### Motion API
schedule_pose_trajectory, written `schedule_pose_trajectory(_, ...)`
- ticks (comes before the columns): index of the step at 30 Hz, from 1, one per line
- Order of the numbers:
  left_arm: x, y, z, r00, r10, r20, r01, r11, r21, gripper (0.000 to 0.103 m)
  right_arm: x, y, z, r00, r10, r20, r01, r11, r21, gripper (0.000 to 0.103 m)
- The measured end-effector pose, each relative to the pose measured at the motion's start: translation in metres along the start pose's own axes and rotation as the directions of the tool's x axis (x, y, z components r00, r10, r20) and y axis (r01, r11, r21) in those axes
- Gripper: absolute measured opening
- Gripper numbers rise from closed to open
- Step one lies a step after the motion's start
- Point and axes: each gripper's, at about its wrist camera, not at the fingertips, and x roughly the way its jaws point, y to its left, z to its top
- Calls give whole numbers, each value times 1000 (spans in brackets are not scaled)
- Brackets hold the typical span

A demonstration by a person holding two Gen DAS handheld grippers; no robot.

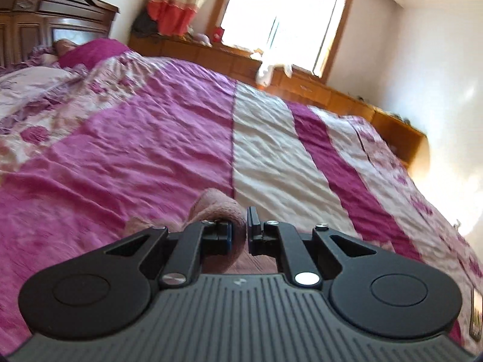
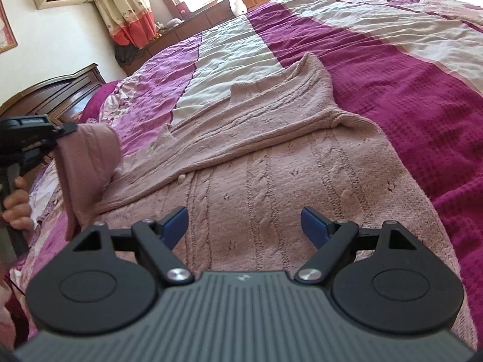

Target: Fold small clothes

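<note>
A dusty pink cable-knit cardigan (image 2: 271, 157) lies spread on the bed, one sleeve folded across its body. My left gripper (image 1: 239, 232) is shut on a fold of the pink knit (image 1: 217, 208). The right wrist view shows that same gripper (image 2: 68, 128) at the left, holding the other sleeve (image 2: 87, 163) lifted off the bed so it hangs down. My right gripper (image 2: 243, 224) hovers low over the cardigan's body, open, its blue pads (image 2: 173, 221) wide apart with nothing between them.
The bed has a purple, pink and white striped cover (image 1: 151, 138). A dark wooden headboard (image 1: 45, 15) stands at the far end, with pillows (image 1: 33, 78) below it. Wooden cabinets (image 1: 302, 84) run under a bright window (image 1: 286, 15). A hand (image 2: 16, 202) grips the left tool's handle.
</note>
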Motion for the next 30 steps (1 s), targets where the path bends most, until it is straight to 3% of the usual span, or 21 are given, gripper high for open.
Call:
schedule_pose_trajectory(6,33,-30,-41,992,0,-124,12,996,93,10,4,-4,-1,1000,1,-7,-1,1000,5,83)
schedule_pose_trajectory(12,63,-35,-73,963,41,-267,-10,993,116,12,7,-7,-2,1000,5,-12,-5,1000,3,83)
schedule_pose_trajectory(14,72,-32,-79,946,52,-319,-23,995,96,24,8,-8,-3,1000,6,-14,-6,1000,4,83)
schedule_pose_trajectory(15,75,-30,-82,939,51,-339,-24,996,84,38,9,-8,-3,1000,7,-14,-7,1000,5,83)
schedule_pose_trajectory(16,76,-29,-84,937,46,-346,-21,997,75,49,9,-8,-3,1000,7,-14,-6,1000,4,83)
schedule_pose_trajectory(19,72,-29,-85,940,41,-340,-13,996,85,66,9,-7,-3,1000,5,-13,-5,1000,-9,83)
schedule_pose_trajectory(24,46,-25,-77,940,68,-334,-40,995,90,77,9,-5,-4,1000,-2,-11,2,1000,-22,83)
schedule_pose_trajectory(30,8,-6,-62,930,181,-320,-147,981,129,79,6,8,3,1000,22,-12,-22,999,-42,83)
